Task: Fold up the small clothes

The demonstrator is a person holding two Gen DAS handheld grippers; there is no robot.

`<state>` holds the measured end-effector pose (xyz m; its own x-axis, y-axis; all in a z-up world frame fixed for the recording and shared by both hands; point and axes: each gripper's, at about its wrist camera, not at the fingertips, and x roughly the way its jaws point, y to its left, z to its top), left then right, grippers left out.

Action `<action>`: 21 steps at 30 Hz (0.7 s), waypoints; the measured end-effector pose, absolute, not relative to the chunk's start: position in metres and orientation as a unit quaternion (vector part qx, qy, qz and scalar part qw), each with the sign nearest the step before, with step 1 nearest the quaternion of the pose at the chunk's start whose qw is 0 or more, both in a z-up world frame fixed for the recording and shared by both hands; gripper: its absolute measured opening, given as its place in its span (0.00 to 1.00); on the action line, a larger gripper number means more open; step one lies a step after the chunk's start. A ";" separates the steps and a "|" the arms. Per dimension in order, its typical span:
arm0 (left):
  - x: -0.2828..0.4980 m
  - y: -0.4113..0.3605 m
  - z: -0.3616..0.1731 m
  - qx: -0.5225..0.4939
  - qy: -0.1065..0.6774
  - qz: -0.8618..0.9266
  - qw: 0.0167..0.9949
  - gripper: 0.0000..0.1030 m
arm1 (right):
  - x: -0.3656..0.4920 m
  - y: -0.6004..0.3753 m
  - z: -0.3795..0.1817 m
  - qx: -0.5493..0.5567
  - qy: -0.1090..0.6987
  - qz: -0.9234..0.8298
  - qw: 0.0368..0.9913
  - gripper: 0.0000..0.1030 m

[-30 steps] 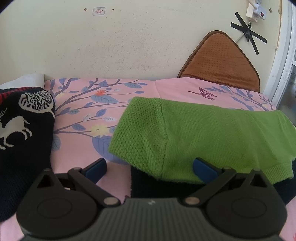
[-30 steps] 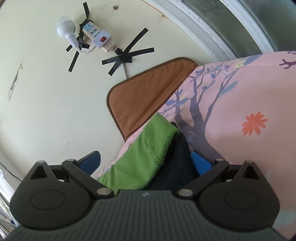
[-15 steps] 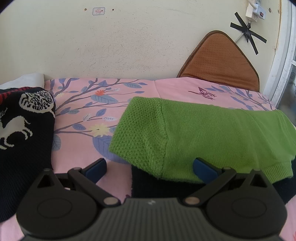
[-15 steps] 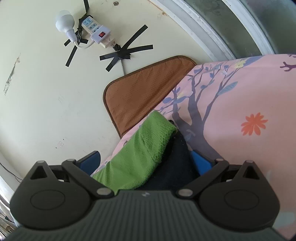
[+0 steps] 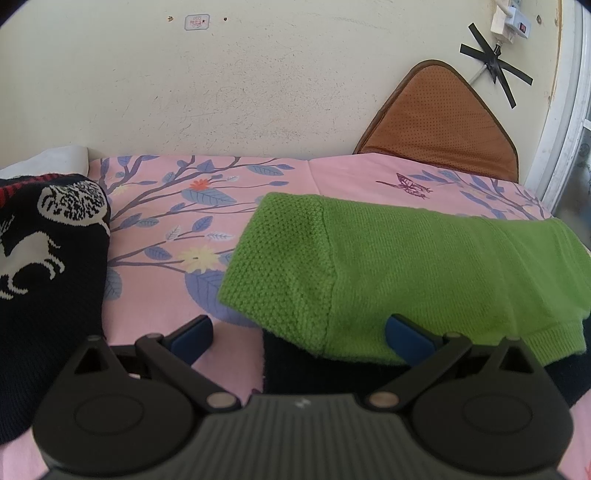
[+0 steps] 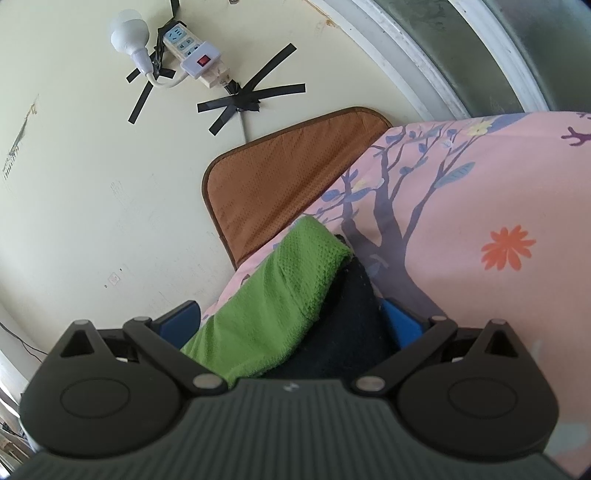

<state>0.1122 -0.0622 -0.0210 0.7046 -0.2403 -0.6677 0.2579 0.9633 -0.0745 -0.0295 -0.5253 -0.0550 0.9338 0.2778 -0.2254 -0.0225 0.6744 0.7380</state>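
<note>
Each tool (image 5: pixel 298 334) is black, ribbed, with silver pivot screws and blue fingertips (image 5: pixel 192 335).

You see a bright green knit (image 5: pixel 424 266) over dark cloth (image 6: pixel 347 332), on a pink sheet (image 5: pixel 166 229) printed with blue leaves.

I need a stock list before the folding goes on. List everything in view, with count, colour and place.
green knit garment: 1, bright green, lying on top of the dark garment on the sheet
dark garment: 1, black or navy, under the green one
patterned sweater: 1, dark with white and red motifs, far left of the sheet
bed sheet: 1, pink with blue branches and flowers
brown mat: 1, leaning on the wall
power strip: 1, white, taped to the wall
bulb: 1, white, beside the power strip
left gripper: 1, black with blue pads, open
right gripper: 1, same colours, open around both garments
</note>
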 end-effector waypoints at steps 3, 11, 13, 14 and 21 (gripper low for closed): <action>0.112 -0.063 -0.021 0.012 0.360 -0.135 0.923 1.00 | -0.030 -0.527 -0.056 0.404 0.153 0.084 0.898 1.00; 0.112 -0.062 -0.021 0.012 0.360 -0.135 0.923 1.00 | -0.029 -0.528 -0.057 0.407 0.148 0.084 0.897 1.00; 0.113 -0.062 -0.021 0.012 0.360 -0.135 0.923 1.00 | -0.030 -0.530 -0.058 0.413 0.144 0.087 0.895 1.00; 0.113 -0.062 -0.021 0.012 0.360 -0.135 0.923 1.00 | -0.031 -0.530 -0.058 0.415 0.142 0.087 0.894 1.00; 0.112 -0.062 -0.021 0.012 0.360 -0.135 0.923 1.00 | -0.036 -0.532 -0.060 0.430 0.130 0.091 0.889 1.00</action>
